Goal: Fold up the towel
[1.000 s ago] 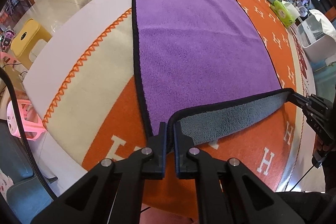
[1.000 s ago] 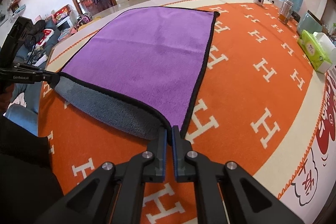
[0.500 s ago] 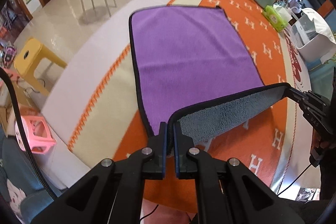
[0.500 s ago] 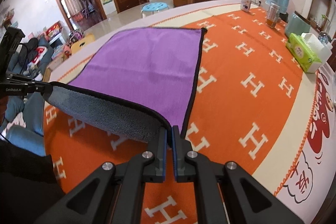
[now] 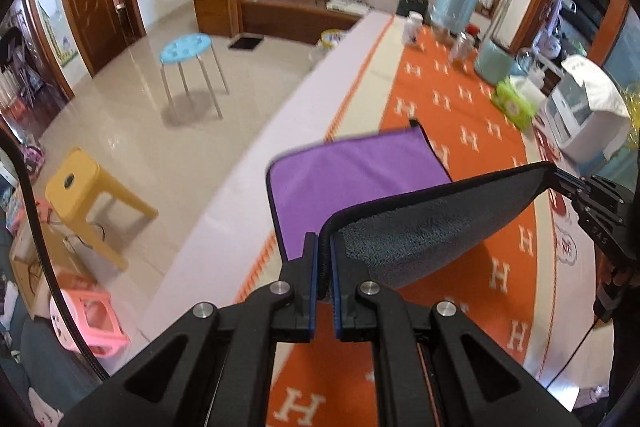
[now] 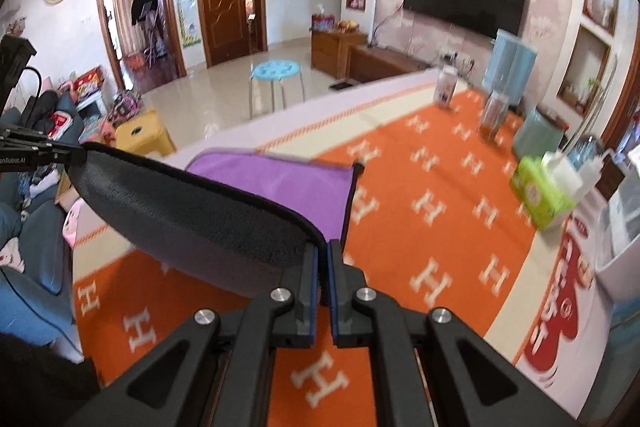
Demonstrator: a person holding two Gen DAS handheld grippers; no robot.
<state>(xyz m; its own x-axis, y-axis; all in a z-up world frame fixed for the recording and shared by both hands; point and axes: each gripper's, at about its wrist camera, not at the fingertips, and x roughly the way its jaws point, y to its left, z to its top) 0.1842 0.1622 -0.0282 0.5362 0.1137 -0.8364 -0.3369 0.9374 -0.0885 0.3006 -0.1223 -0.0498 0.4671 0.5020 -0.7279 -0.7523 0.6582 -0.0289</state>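
Note:
The towel (image 5: 352, 183) is purple on top and grey underneath, with a black hem. Its far part lies on the orange table cloth (image 5: 472, 115). Its near edge is lifted high, so the grey underside (image 5: 424, 227) faces me. My left gripper (image 5: 324, 259) is shut on the near left corner. My right gripper (image 6: 323, 259) is shut on the near right corner, and it also shows in the left wrist view (image 5: 560, 181). In the right wrist view the towel (image 6: 296, 183) hangs stretched between both grippers, and the left gripper (image 6: 76, 157) shows at the left edge.
A green tissue box (image 6: 544, 195), a glass jar (image 6: 492, 119), a white bottle (image 6: 446, 85) and a blue container (image 6: 508, 67) stand at the table's far right. A white appliance (image 5: 584, 123) stands at the right edge. Stools (image 5: 192, 67) stand on the floor to the left.
Both grippers have risen and carried the towel's near edge up and forward over the purple side. Less purple shows and more grey underside faces me.

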